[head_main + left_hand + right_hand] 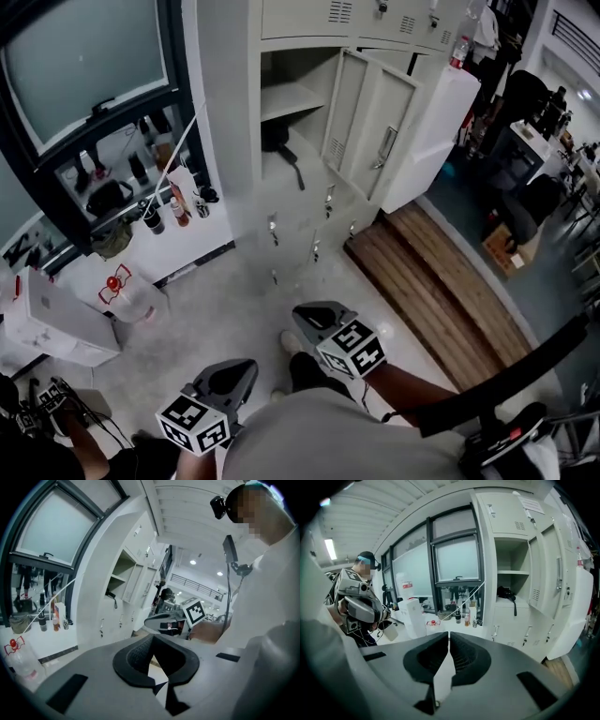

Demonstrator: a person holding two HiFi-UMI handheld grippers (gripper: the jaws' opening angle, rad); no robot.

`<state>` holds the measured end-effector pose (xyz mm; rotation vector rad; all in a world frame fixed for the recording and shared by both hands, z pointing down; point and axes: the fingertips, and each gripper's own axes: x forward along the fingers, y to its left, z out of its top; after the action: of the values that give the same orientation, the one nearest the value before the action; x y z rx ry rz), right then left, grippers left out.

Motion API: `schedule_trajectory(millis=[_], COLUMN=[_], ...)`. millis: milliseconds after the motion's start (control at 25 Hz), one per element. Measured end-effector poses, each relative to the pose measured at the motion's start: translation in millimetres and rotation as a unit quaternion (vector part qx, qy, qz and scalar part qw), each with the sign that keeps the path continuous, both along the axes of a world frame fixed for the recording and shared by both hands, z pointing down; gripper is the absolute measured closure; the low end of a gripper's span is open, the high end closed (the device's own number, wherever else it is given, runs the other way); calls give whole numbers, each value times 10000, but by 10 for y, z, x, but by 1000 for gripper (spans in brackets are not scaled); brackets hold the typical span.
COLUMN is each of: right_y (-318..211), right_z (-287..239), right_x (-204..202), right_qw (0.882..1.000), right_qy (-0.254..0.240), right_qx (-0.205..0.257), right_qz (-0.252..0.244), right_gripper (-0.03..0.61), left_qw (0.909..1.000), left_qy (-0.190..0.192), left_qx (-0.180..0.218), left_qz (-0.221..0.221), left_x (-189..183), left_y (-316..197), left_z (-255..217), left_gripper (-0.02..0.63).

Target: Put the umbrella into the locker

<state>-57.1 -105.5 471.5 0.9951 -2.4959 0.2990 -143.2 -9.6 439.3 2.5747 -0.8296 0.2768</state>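
Note:
The black folded umbrella (277,137) lies inside the open middle locker compartment (302,101), its strap hanging over the front edge. It also shows as a dark shape in the left gripper view (110,594) and the right gripper view (505,593). The locker door (370,122) stands swung open to the right. Both grippers are low, close to my body and well back from the lockers. My left gripper (225,380) has its jaws together with nothing between them (153,636). My right gripper (317,321) is also shut and empty (448,634).
A windowsill with several bottles (155,216) runs left of the lockers. On the floor there sit a white box (56,323) and a plastic bag (120,286). A wooden platform (441,291) lies to the right. A seated person (37,427) is at the lower left.

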Motion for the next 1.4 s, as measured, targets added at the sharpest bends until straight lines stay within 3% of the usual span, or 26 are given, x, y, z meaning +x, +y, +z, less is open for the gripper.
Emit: schedule_trajectory(millis=[560, 1400], right_y=[68, -272], right_z=[-22, 28], right_x=[-133, -163], right_qw=[9997, 9994], right_qy=[35, 75], right_qx=[29, -54], right_qz=[-255, -329], right_gripper=[558, 561], left_qw=[9999, 9997], left_qy=[-47, -40], left_qx=[-94, -218], left_qz=[64, 42], left_x=[20, 22], left_y=[-15, -398], left_z=[51, 101], left_gripper=[604, 604])
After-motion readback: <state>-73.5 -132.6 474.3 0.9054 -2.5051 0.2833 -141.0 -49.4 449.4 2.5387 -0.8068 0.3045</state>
